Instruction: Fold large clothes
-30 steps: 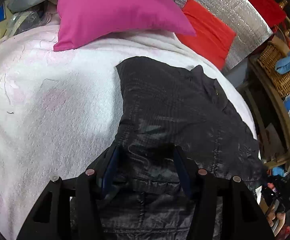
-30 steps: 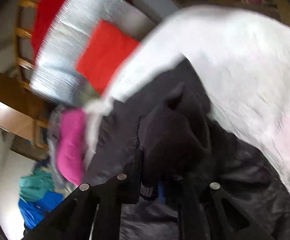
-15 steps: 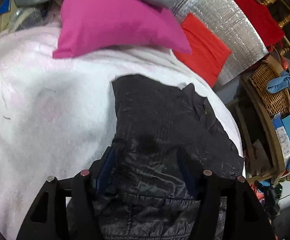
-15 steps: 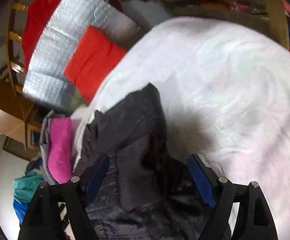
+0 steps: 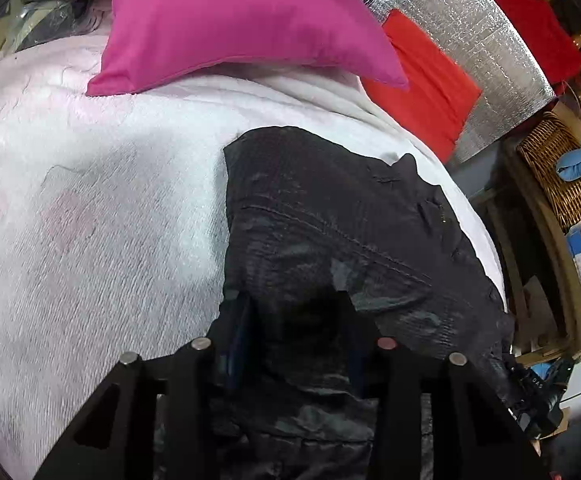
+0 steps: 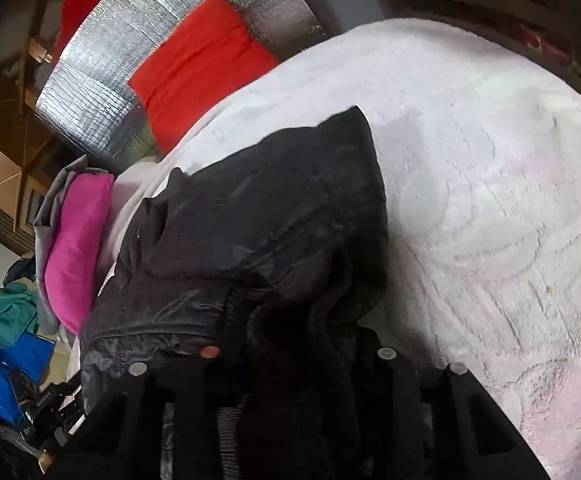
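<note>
A black quilted jacket lies on the white fluffy blanket that covers the bed, roughly flat, its hem nearest me. In the left wrist view my left gripper stands over the near edge, jaws closing, with a bunch of jacket fabric between the fingers. The right wrist view shows the jacket from its other side, where a fleecy dark fold heaps up near the camera. My right gripper is closing around that fold, and fabric hides its pads.
A pink pillow lies at the far end of the bed, with a red cushion and a silver foil mat beyond. A wicker basket and shelves stand on the right. Blue and teal clothes are piled beside the bed.
Both grippers moved forward and slightly down over the jacket. The right one let go of the dark sleeve, opened wide, and has narrowed again around a fold. The left jaws have narrowed.
</note>
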